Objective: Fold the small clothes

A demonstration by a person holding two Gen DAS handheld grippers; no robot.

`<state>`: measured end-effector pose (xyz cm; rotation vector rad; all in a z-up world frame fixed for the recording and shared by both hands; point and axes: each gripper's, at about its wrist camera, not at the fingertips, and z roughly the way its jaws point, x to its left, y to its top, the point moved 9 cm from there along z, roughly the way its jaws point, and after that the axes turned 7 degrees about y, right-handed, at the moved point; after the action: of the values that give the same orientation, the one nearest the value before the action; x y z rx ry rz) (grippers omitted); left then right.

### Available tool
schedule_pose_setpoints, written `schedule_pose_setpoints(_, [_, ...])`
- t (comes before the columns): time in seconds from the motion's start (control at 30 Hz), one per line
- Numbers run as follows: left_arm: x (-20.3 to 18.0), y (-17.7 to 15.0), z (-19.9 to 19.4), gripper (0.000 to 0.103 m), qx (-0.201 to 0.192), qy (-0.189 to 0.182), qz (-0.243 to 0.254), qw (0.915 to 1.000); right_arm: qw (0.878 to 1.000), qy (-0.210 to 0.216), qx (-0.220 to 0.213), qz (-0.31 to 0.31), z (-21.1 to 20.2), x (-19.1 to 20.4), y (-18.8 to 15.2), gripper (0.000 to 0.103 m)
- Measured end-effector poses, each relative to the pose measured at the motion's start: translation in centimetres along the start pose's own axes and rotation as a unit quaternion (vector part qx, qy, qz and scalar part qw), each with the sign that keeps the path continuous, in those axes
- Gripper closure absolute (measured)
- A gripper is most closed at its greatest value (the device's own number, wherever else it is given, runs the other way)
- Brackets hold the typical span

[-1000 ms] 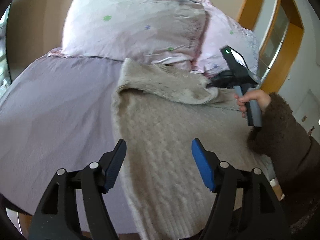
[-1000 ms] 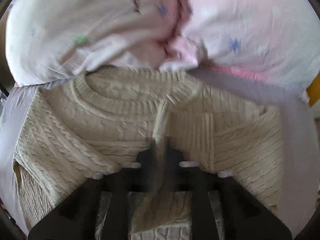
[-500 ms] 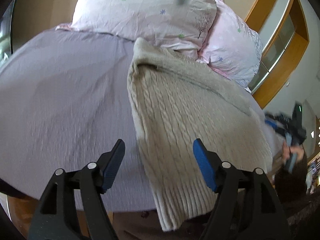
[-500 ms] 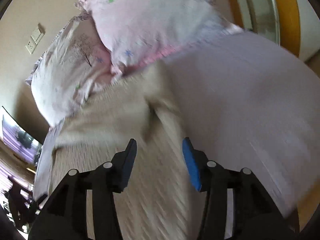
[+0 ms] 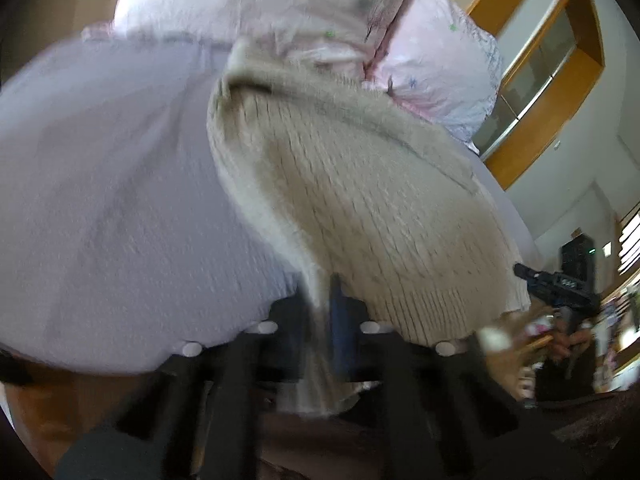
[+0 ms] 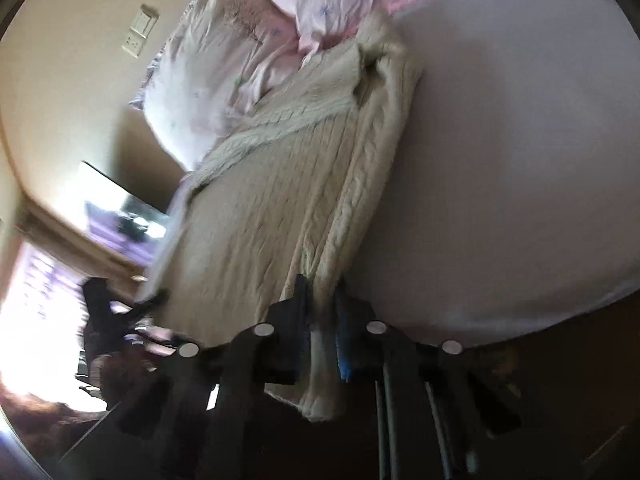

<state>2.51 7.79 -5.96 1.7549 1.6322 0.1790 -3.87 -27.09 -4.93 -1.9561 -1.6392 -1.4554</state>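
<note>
Two grippers are each pinching the near hem of the cream cable-knit sweater (image 5: 360, 200), which is lying lengthwise on the lilac bed sheet (image 5: 112, 200) with its collar up against the pink pillows (image 5: 280, 8) at the head of the bed. The left gripper (image 5: 322, 320) is pointing up the bed from the foot edge, its jaws closed on the hem's left corner, knit bunching between the dark finger and the blue pad. The right gripper (image 6: 322, 320) is tilting steeply, so the bed is running diagonally in its view, and its jaws are likewise closed on the hem's right corner, a fold of wool hanging below them. Half a second ago both pairs of jaws were standing wide open above the sweater; now both are clamping fabric at the foot edge of the bed. The left wrist view is showing the wooden window frame (image 5: 560, 80) and the other hand with its tool at the far right, while the right wrist view alone is showing the wall switch (image 6: 140, 36) and a bright screen (image 6: 120, 208) on the left wall.
</note>
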Motion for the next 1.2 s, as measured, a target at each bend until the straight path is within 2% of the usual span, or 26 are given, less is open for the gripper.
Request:
schedule_pose_setpoints(0.1, [-0.2, 0.2, 0.1, 0.095, 0.003, -0.016, 0.000, 0.9999, 0.998, 0.062, -0.018, 0.017, -0.3, 1.1, 1.3, 0.093])
schedule_pose_setpoints(0.2, [-1.0, 2.0, -0.8, 0.095, -0.006, -0.072, -0.013, 0.9973, 0.992, 0.117, -0.054, 0.008, -1.2, 3.5, 4.1, 0.093])
schedule_pose_setpoints(0.27, [-1.4, 5.2, -1.9, 0.095, -0.030, -0.102, -0.018, 0.9941, 0.987, 0.141, -0.078, -0.001, -1.3, 5.1, 7.0, 0.094])
schedule_pose_setpoints(0.3, [-1.6, 6.8, -2.3, 0.095, -0.042, -0.109, -0.016, 0.9930, 0.983, 0.156, -0.097, -0.001, -1.2, 6.1, 9.8, 0.094])
schedule_pose_setpoints(0.37, [-1.8, 11.6, -2.5, 0.095, -0.078, -0.109, -0.010, 0.9910, 0.978, 0.172, -0.121, 0.013, -0.7, 6.4, 13.7, 0.094])
schedule_pose_setpoints(0.4, [-1.7, 13.5, -2.1, 0.095, -0.092, -0.103, -0.010, 0.9905, 0.974, 0.175, -0.142, 0.023, -0.1, 6.4, 16.6, 0.094])
schedule_pose_setpoints(0.47, [-0.6, 19.1, 0.4, 0.095, -0.118, -0.077, -0.033, 0.9895, 0.969, 0.150, -0.186, 0.056, 2.2, 4.7, 22.4, 0.094])
schedule_pose_setpoints(0.5, [0.1, 20.9, 1.9, 0.095, -0.122, -0.065, -0.049, 0.9892, 0.968, 0.128, -0.199, 0.078, 2.8, 2.9, 24.2, 0.094])
schedule_pose_setpoints(0.57, [2.8, 24.8, 6.8, 0.093, -0.115, -0.025, -0.097, 0.9883, 0.966, 0.046, -0.215, 0.134, 6.2, -1.6, 27.9, 0.093])
schedule_pose_setpoints(0.6, [4.2, 25.7, 8.8, 0.093, -0.101, -0.007, -0.119, 0.9877, 0.966, 0.018, -0.211, 0.149, 7.3, -3.2, 28.5, 0.090])
schedule_pose_setpoints(0.63, [5.2, 26.0, 10.2, 0.092, -0.083, -0.001, -0.140, 0.9866, 0.966, 0.000, -0.198, 0.169, 8.4, -4.6, 28.8, 0.086])
schedule_pose_setpoints(0.67, [5.9, 26.0, 11.0, 0.092, -0.071, -0.001, -0.157, 0.9851, 0.964, 0.003, -0.186, 0.189, 9.1, -5.3, 28.5, 0.072])
schedule_pose_setpoints(0.7, [6.5, 25.9, 10.9, 0.092, -0.074, 0.004, -0.168, 0.9829, 0.964, 0.013, -0.187, 0.191, 9.0, -5.3, 28.3, 0.045])
schedule_pose_setpoints(0.73, [6.7, 25.7, 10.3, 0.082, -0.085, 0.010, -0.162, 0.9830, 0.965, 0.021, -0.197, 0.172, 8.6, -5.0, 28.1, 0.029])
schedule_pose_setpoints(0.77, [6.8, 25.4, 9.7, 0.060, -0.095, 0.016, -0.149, 0.9840, 0.966, 0.018, -0.210, 0.150, 8.0, -4.7, 28.0, 0.011])
schedule_pose_setpoints(0.83, [7.2, 24.7, 8.2, 0.037, -0.107, 0.044, -0.131, 0.9846, 0.966, -0.001, -0.242, 0.089, 6.5, -3.8, 27.9, 0.010])
schedule_pose_setpoints(0.87, [7.2, 24.5, 8.0, 0.034, -0.106, 0.050, -0.125, 0.9852, 0.968, 0.005, -0.239, 0.079, 6.4, -3.4, 27.8, 0.010])
schedule_pose_setpoints(0.93, [7.0, 23.8, 8.0, 0.031, -0.088, 0.053, -0.107, 0.9890, 0.970, 0.016, -0.233, 0.068, 6.8, -2.9, 28.2, 0.010])
schedule_pose_setpoints(1.07, [6.7, 22.7, 10.0, 0.030, -0.038, 0.075, -0.066, 0.9942, 0.975, 0.007, -0.218, 0.049, 7.8, -2.5, 27.8, 0.010])
schedule_pose_setpoints(1.2, [5.8, 21.6, 11.6, 0.030, -0.011, 0.098, -0.007, 0.9951, 0.976, 0.008, -0.212, 0.047, 8.0, -2.3, 27.1, 0.010])
